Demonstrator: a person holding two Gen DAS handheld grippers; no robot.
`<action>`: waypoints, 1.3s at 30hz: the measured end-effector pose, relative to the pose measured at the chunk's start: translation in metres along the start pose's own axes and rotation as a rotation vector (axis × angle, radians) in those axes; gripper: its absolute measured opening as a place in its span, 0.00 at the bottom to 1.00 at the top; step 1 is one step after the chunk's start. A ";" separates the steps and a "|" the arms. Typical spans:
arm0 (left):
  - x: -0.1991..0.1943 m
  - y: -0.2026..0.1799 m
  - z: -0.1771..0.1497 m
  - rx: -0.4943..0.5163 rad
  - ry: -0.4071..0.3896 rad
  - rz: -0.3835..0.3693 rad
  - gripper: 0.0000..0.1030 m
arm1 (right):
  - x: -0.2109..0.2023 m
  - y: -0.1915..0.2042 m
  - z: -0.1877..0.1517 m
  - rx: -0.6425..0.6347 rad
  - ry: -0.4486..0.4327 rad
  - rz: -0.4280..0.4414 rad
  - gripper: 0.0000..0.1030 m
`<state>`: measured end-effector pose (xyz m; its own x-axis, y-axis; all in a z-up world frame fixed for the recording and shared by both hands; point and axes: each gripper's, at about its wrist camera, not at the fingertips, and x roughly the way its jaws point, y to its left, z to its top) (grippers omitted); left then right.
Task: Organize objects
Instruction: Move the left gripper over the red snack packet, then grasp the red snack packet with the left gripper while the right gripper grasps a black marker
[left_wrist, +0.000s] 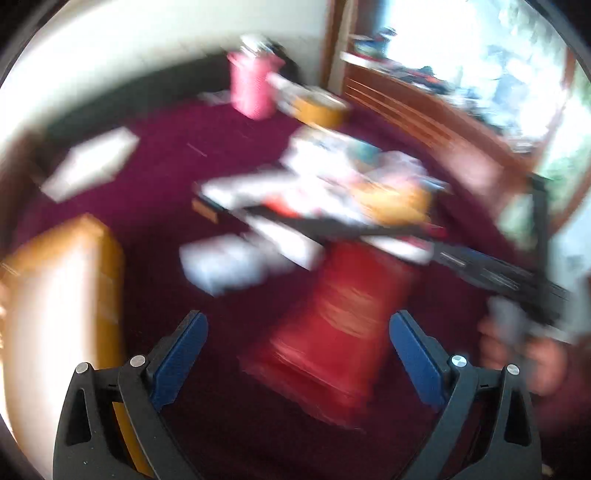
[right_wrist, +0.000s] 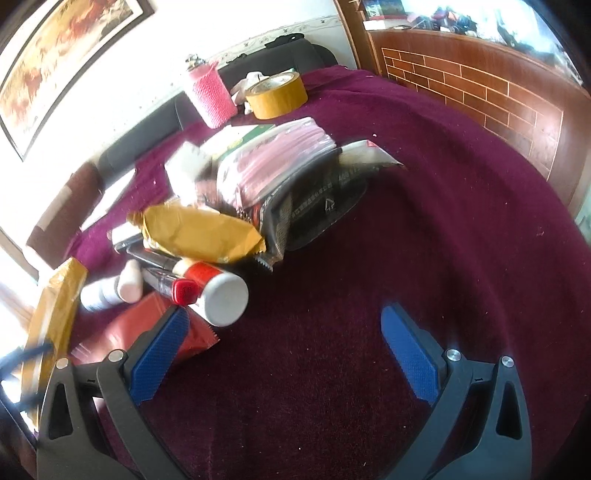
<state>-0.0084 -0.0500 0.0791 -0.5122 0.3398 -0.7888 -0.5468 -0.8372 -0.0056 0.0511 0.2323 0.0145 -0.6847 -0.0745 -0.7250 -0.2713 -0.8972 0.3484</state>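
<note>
Maroon cloth (right_wrist: 424, 221) bears a white-capped bottle (right_wrist: 218, 291) lying seemingly cap-forward; both claws gape empty.

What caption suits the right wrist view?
Open right claw above maroon cloth, beside a heap of packets.

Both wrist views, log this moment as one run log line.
left hand-held gripper: open, empty | right hand-held gripper: open, empty | red packet: on cloth | pile: unsorted

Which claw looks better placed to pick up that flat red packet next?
Probably the left claw: it is open with the red packet straight ahead between its fingers. The right claw faces mostly bare cloth.
</note>
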 end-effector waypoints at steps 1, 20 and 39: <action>0.002 0.006 0.005 0.013 -0.017 0.050 0.93 | 0.001 0.002 0.000 -0.008 0.001 -0.008 1.00; 0.048 -0.057 -0.006 0.268 0.019 -0.014 0.94 | 0.000 -0.002 0.002 0.010 -0.002 0.019 1.00; 0.063 -0.084 -0.022 0.153 0.067 -0.035 0.39 | -0.015 -0.028 0.003 0.173 -0.063 0.051 1.00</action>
<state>0.0204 0.0322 0.0164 -0.4488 0.3343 -0.8288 -0.6608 -0.7485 0.0559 0.0664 0.2596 0.0174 -0.7399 -0.0862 -0.6671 -0.3435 -0.8043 0.4849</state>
